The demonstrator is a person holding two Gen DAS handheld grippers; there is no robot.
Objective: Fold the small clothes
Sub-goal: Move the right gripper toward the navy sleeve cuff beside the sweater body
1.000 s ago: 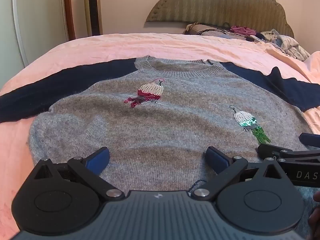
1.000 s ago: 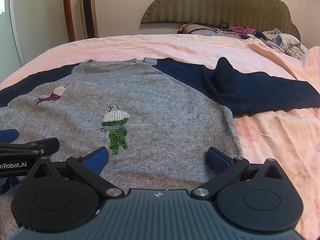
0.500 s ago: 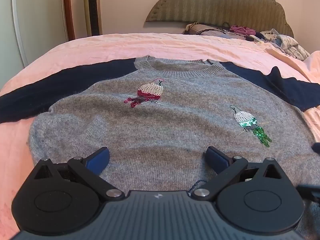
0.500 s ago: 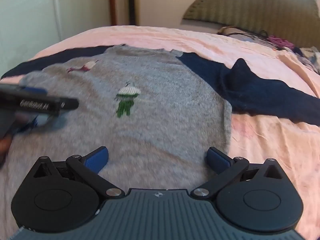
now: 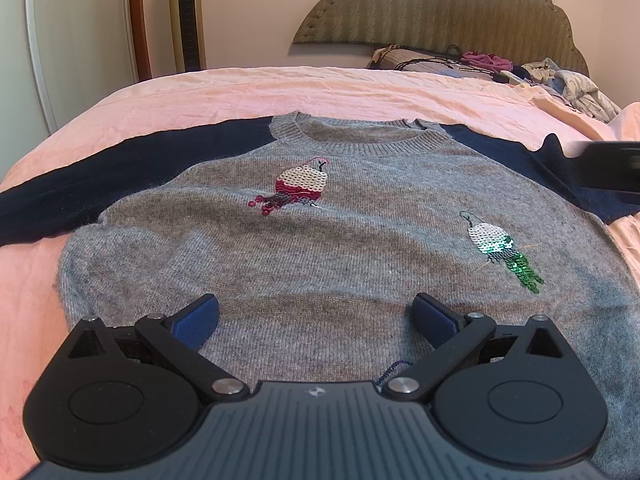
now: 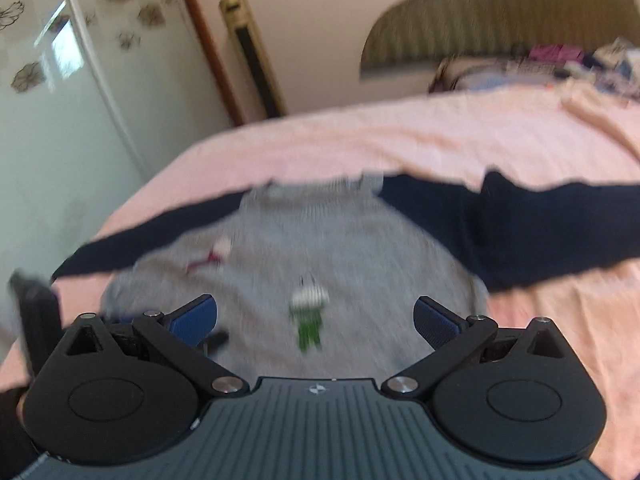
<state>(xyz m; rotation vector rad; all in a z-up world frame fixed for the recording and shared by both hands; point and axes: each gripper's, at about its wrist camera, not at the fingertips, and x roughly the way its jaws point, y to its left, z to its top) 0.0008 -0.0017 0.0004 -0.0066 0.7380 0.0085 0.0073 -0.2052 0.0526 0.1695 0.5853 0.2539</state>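
A grey knit sweater (image 5: 344, 248) with navy sleeves lies flat, front up, on a pink bedsheet (image 5: 320, 88), neckline toward 12 o'clock. A red sequin bird (image 5: 300, 188) sits near its centre; a green sequin bird (image 5: 502, 248) lies toward 3 o'clock. The left gripper (image 5: 316, 314) hangs over the hem at 6 o'clock, its blue-padded jaws spread wide with nothing between them. A black part of the right gripper (image 5: 608, 164) enters at 3 o'clock over the navy sleeve. A padded headboard (image 5: 440, 8) and heaped clothes (image 5: 520, 70) lie toward 1 o'clock.

Pink bed (image 5: 320, 92) bears a spread sweater (image 5: 320, 248).
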